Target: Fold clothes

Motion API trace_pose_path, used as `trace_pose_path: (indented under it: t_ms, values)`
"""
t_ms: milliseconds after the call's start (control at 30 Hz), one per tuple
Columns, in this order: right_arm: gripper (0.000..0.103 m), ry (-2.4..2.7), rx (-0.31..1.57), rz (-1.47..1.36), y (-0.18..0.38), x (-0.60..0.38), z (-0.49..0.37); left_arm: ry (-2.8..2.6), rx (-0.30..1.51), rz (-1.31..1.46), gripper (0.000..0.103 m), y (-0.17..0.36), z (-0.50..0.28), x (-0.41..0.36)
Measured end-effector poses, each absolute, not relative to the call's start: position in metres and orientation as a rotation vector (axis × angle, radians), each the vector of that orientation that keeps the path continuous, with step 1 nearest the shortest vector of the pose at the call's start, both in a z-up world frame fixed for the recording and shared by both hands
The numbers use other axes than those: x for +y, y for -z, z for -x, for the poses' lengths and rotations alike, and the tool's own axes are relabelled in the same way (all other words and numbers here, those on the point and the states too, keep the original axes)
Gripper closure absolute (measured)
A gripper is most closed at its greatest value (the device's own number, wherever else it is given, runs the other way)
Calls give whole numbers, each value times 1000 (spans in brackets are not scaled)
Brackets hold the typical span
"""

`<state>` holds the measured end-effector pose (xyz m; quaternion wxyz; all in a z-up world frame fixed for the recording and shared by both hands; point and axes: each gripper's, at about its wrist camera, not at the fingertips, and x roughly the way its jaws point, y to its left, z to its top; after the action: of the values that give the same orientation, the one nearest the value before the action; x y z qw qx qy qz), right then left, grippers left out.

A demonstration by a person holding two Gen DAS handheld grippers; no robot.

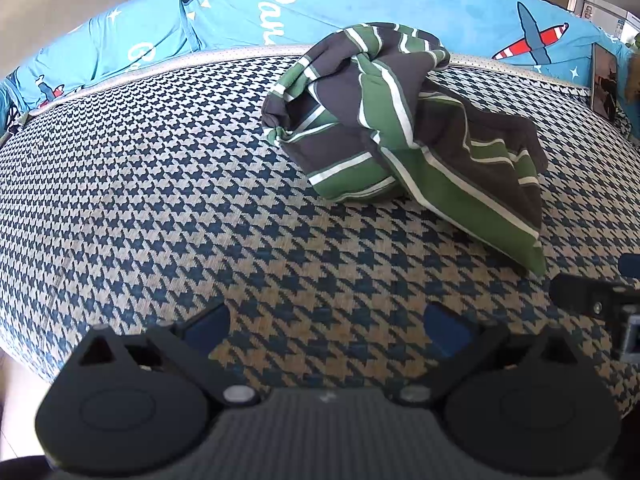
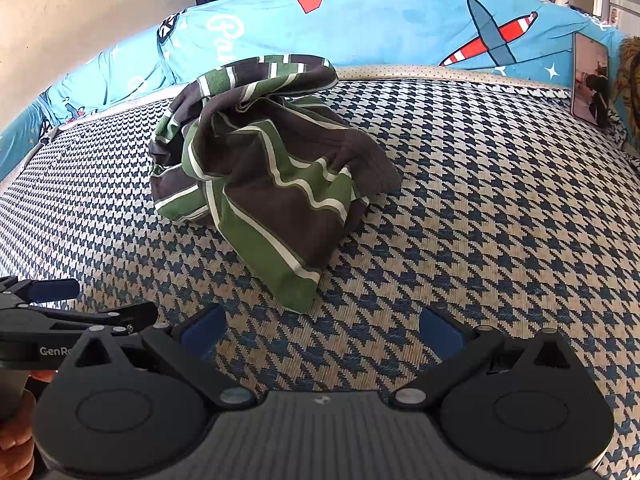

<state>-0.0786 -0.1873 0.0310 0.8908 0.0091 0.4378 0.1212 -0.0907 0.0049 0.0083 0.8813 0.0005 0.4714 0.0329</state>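
One crumpled striped garment (image 1: 404, 128), two grippers, one houndstooth mat (image 1: 160, 184), one blue printed sheet (image 1: 320, 8), one phone (image 2: 591, 78).

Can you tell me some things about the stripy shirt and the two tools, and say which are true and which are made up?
1. The striped shirt lies crumpled in a heap. True.
2. The right tool is squeezing the shirt. False: it is open and holds nothing, with the shirt lying ahead of it.
3. The shirt rests on a houndstooth-patterned mat. True.
4. The left tool is shut tight. False: its fingers stand apart, empty.
5. A blue sheet with aeroplanes lies behind the shirt. True.
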Motion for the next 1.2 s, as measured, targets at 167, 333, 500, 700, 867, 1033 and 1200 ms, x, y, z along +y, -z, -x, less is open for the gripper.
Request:
trace_pose_path:
  t_ms: [167, 333, 500, 700, 867, 1033, 1200]
  values:
    - [0, -254, 909, -6, -31, -186, 78, -68, 981, -3, 0, -8, 91, 4]
    - [0, -251, 910, -4, -30, -185, 78, -65, 981, -9, 0, -8, 91, 3]
    - [0, -254, 908, 0, -30, -185, 78, -63, 980, -12, 0, -8, 91, 3]
    - [0, -255, 906, 2, -30, -184, 78, -59, 977, -18, 0, -8, 92, 3]
    - [0, -257, 905, 4, -30, -184, 79, -58, 976, -22, 0, -9, 93, 2]
    - [0, -260, 901, 5, -31, -183, 80, -56, 975, -25, 0, -9, 93, 1]
    - [0, -261, 900, 8, -31, -183, 80, -54, 974, -28, 0, -9, 93, 1]
